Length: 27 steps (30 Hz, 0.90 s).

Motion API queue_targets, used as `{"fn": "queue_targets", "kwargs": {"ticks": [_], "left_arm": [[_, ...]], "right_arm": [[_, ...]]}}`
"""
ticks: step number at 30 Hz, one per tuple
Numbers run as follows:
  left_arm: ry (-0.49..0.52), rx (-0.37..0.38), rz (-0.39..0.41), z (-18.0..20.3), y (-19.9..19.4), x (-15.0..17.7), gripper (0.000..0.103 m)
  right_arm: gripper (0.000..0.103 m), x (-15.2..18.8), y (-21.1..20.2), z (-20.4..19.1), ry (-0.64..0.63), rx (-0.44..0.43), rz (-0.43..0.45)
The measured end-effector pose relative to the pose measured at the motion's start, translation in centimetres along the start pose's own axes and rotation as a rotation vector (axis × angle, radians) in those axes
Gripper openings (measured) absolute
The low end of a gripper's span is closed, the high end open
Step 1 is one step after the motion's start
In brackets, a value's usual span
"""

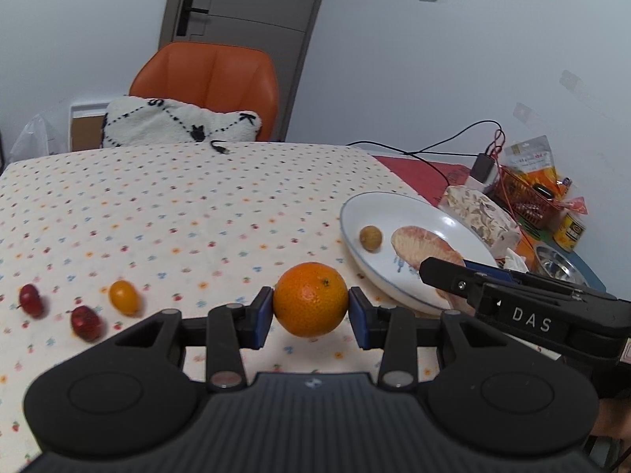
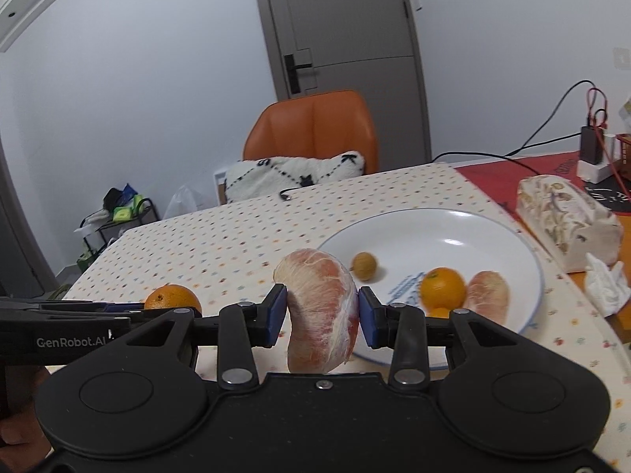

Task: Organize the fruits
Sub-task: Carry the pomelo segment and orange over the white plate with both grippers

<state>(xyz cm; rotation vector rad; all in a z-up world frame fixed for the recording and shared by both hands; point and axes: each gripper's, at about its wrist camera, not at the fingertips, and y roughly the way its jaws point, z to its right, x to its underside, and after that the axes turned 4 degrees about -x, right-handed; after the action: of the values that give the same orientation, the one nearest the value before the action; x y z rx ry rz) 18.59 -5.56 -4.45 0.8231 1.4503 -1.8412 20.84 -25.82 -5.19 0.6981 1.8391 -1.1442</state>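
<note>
Left tool (image 1: 310, 307) level and low over the desk (image 1: 189, 213), blue pads (image 1: 263, 317) clamped on either side of a whole orange (image 1: 310, 298), fruit lifted slightly with its shadow beneath. Right tool (image 2: 320, 311) alongside and to the right, reaching toward the plate rim, pads (image 2: 276, 313) pinching a peeled pomelo segment (image 2: 321, 315) held upright and curved, hanging just before the near edge of the plate. White plate (image 2: 493, 236) with thin blue rim holding a small brownish longan (image 2: 364, 265) toward the left, a smaller orange (image 2: 442, 289) near the middle, another bit of orange fruit just below it, mostly hidden, and a second peeled pomelo segment (image 2: 487, 295) touching the orange on its right. Out on the desk to the left of the gripped orange: a yellow-orange cherry tomato (image 1: 124, 296), then two red fruits (image 1: 86, 323), blurred, near one another and well apart from the plate. Desk covered in a cream cloth dotted with tiny coloured fruit prints; red mat (image 1: 418, 169) at the far right corner. Beside the plate, a patterned tissue pack (image 2: 568, 220), crumpled white tissue (image 2: 605, 285), cables and a charger (image 2: 591, 146), a red basket (image 1: 528, 197), a yellow can (image 1: 570, 230) and a metal bowl (image 1: 560, 266). Beyond the desk, an orange chair (image 1: 209, 79) with a white cushion (image 1: 177, 124), a grey door (image 2: 339, 27), pale walls.
</note>
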Motion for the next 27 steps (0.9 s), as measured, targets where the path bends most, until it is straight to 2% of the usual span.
{"fn": "queue_targets", "kwargs": {"ticks": [14,27], "left_arm": [[0.095,0.055,-0.021,4.3,3.5,-2.0,0.039],[0.142,0.074,-0.051,7.3,7.5,-3.7,0.039]], "right_arm": [[0.037,-1.1,0.1,4.5,0.021,0.098,0.027],[0.037,-3.0,1.2,8.0,0.004,0.142,0.055]]}}
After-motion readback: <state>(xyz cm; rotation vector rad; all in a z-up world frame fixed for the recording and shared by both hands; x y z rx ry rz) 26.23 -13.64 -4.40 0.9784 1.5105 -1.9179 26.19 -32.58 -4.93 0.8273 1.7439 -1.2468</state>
